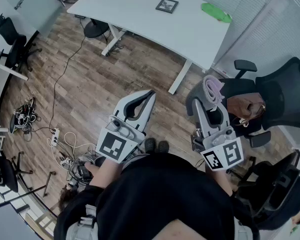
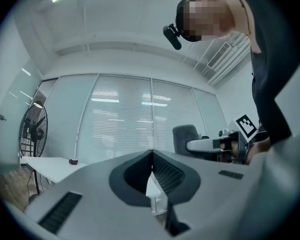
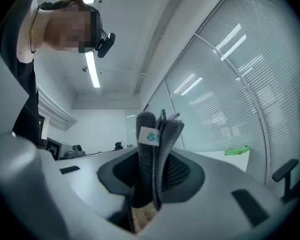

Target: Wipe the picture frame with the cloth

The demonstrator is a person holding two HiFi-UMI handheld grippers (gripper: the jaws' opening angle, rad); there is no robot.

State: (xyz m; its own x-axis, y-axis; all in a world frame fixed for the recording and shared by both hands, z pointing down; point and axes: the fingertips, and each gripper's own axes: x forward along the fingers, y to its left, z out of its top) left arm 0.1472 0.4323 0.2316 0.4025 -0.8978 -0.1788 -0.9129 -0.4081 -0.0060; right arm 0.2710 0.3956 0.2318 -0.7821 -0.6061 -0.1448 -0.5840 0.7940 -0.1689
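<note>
Left gripper [image 2: 152, 154]: jaws closed together, nothing between. Right gripper [image 3: 155, 151]: clamped on folded grey cloth [image 3: 162, 129], which sticks up past tips. Both near body, 6 o'clock. Picture frame [image 1: 167, 5] flat on white bench [image 1: 140, 19], 12 o'clock, well apart from grippers. Green item [image 1: 216, 12], possibly another cloth, at frame's 3 o'clock.

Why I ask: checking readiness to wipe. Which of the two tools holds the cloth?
The right tool, its jaws clamped on the folded grey cloth. The left tool is shut with nothing between its jaws.
</note>
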